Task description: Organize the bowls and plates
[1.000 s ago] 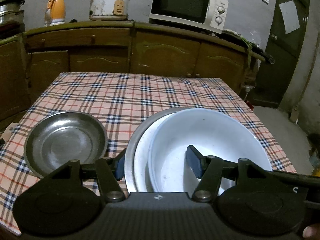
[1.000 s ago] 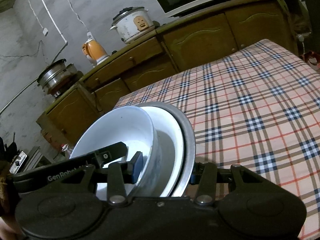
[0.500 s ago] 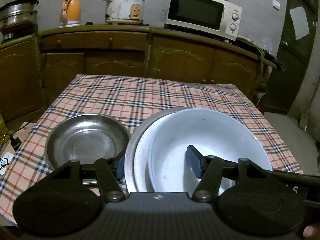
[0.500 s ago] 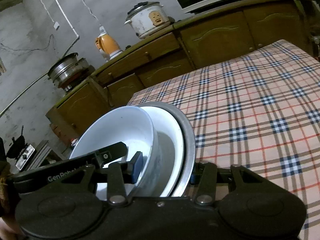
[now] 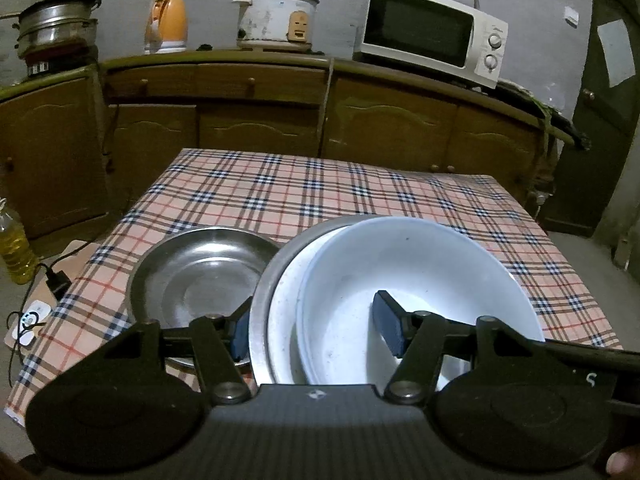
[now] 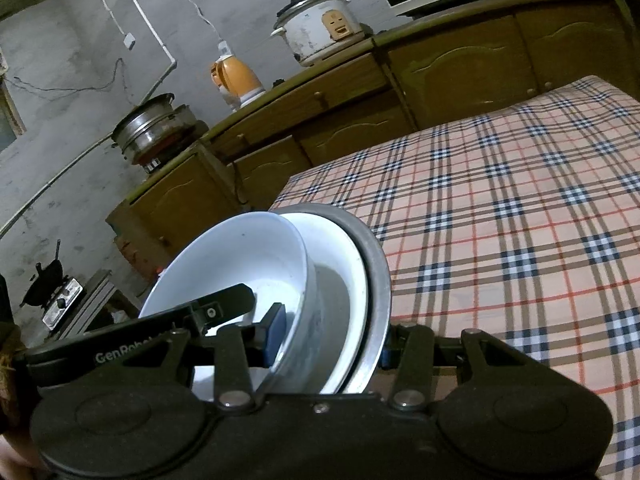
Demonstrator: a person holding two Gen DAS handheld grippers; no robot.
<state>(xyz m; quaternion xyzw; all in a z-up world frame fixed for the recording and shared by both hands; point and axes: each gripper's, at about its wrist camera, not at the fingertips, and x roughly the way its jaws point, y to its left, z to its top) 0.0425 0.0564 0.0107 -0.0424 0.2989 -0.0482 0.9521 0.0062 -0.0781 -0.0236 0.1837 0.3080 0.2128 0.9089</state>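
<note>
1. Grip first: the left gripper (image 5: pixel 316 330) is clamped across a nested stack, one blue pad outside the steel rim and the other inside the white bowl (image 5: pixel 420 280). The right gripper (image 6: pixel 332 336) pinches the same stack from the opposite edge, with one pad inside the bowl and the other behind the steel plate (image 6: pixel 378 280).

2. Stack: the white bowl sits in a white plate (image 5: pixel 286 312), which sits in the steel plate. It is held tilted between the two tools and looks lifted off the checked tablecloth (image 5: pixel 320 196), though the underside is hidden.

3. Change: over the last second both grips have stayed as they were, while the loose steel dish (image 5: pixel 200 276) has drifted from the far left of the left wrist view to just beside the stack. The stack's rim now overlaps the dish's right edge in that view. The table has also dropped lower in both views.

4. Meaning: I judge the stack is being carried toward the loose dish, to be nested into or onto it. That dish rests near the table's left corner, so a careless set-down could nudge it toward the edge.
</note>
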